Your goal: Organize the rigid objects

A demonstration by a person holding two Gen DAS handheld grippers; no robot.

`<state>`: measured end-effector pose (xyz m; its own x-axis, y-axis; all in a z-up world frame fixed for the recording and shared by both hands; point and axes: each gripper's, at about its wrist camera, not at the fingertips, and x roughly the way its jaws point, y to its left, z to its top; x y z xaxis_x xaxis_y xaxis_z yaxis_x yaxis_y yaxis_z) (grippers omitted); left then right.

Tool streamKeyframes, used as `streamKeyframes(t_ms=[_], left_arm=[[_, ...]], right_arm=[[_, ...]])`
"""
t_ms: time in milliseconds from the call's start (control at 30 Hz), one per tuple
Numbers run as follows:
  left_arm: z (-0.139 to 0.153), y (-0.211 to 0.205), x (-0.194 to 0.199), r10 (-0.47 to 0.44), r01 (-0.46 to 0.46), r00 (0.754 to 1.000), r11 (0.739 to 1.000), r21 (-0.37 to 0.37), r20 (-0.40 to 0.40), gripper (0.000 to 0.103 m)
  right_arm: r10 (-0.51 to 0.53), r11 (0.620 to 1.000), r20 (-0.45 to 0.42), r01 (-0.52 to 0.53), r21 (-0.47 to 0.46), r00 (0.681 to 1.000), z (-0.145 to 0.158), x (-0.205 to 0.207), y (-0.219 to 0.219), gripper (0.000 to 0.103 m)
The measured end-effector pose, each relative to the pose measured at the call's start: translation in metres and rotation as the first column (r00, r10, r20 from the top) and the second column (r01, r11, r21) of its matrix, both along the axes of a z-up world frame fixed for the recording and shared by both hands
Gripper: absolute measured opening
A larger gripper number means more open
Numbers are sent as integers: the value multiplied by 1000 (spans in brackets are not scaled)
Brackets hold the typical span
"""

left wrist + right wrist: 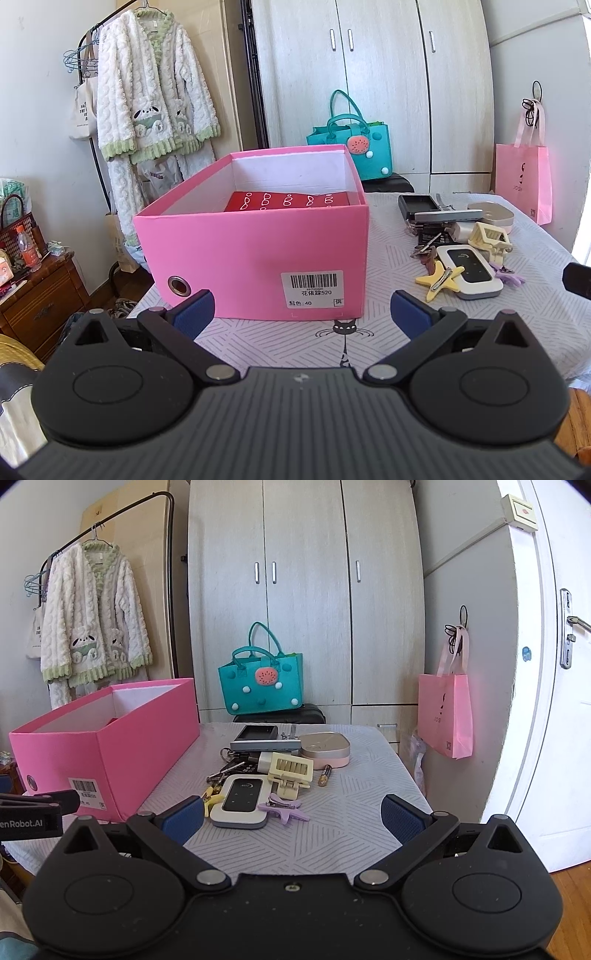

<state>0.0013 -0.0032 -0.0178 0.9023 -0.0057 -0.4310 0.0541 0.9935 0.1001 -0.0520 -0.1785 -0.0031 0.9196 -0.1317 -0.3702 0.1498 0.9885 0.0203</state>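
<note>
Pink box (pixel 255 254): open-topped, at the worktop's (pixel 343 834) left edge; a red patterned item (pixel 288 202) lies inside. Clutter toward the far right side: white pocket router (pixel 241 801), cream hair clip (pixel 290 771), lilac hair clip (pixel 283 808), yellow star clip (pixel 439 278), keys (pixel 424 253), battery (pixel 324 774). Left claw (pixel 301 314): spread wide, empty, facing the box. Right claw (pixel 291 814): spread wide, empty, before the router.

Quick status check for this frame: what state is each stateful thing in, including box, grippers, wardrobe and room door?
Pink box: lid off, red item inside.
Left gripper: open, holding nothing.
Right gripper: open, holding nothing.
Wardrobe doors: shut.
Room door: cannot tell.
Purple hair clip: on table, untouched.
</note>
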Motion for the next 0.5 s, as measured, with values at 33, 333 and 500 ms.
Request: streamKeyframes(t_ms=[33,333,500], left_arm=[[0,0,0,1,-1,1000,1000,1,-1,103],[-1,0,1,1,-1,1000,1000,1,-6,103],[-1,1,1,2,-2,1000,1000,-2,-5,103]], right_arm=[[0,1000,-1,0,0,1000,0,0,0,103],[4,1000,-10,-5,-5,1000,-1,2,1,103],[5,1000,-12,-6,-6,1000,-2,3,1,103]])
